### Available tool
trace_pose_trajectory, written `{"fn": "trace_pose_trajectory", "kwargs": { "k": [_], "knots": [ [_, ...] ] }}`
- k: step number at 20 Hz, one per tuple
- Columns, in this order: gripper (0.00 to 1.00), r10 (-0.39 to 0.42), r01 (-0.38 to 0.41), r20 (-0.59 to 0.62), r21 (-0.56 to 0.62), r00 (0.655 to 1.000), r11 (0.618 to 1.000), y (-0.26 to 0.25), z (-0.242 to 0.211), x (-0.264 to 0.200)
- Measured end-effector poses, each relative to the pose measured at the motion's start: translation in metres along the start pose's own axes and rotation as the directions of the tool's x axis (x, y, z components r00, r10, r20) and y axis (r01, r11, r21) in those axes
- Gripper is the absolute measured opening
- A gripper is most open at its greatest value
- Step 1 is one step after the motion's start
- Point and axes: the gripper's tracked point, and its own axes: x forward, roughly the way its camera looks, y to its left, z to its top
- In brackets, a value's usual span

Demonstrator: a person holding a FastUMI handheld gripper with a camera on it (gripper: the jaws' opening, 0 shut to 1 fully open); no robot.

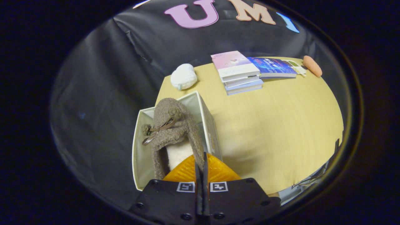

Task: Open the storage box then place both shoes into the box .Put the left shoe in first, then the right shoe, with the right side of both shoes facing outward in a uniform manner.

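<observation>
A brown fleecy shoe with a small bow and a cream lining sits toe-away inside the open white storage box. My gripper is shut on the right-hand rim of the shoe's opening, near the heel, and both fingers press the thin fleece edge. The heel end of the shoe is hidden behind the fingers. The box stands at the left edge of the yellow table with its top open. I cannot tell whether the sole rests on the box floor.
Beyond the box lies a white fluffy object at the table's far left corner. A stack of books, a blue book and an orange oblong object line the far edge. The table drops off just left of the box.
</observation>
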Motion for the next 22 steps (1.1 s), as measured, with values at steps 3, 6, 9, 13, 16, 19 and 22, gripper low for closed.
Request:
{"fn": "trace_pose_trajectory", "kwargs": {
  "k": [3, 6, 9, 13, 16, 19, 22],
  "knots": [
    [0.07, 0.003, -0.003, 0.0, -0.005, 1.0, 1.0, 0.0006, 0.0, -0.002],
    [0.07, 0.003, -0.003, 0.002, -0.007, 1.0, 1.0, -0.0004, 0.0008, 0.0],
    [0.07, 0.001, -0.001, 0.007, -0.011, 1.0, 1.0, -0.0001, 0.0002, -0.0011],
    [0.07, -0.014, 0.014, 0.009, -0.004, 1.0, 1.0, -0.0018, 0.0005, -0.0008],
    [0.1, -0.011, 0.011, 0.008, -0.006, 1.0, 1.0, -0.0005, 0.0002, -0.0008],
    [0.1, -0.013, 0.013, 0.006, -0.008, 1.0, 1.0, 0.0, -0.0008, -0.0006],
    [0.1, -0.017, 0.017, 0.003, -0.004, 1.0, 1.0, -0.0007, -0.0005, 0.0013]
  ]
}}
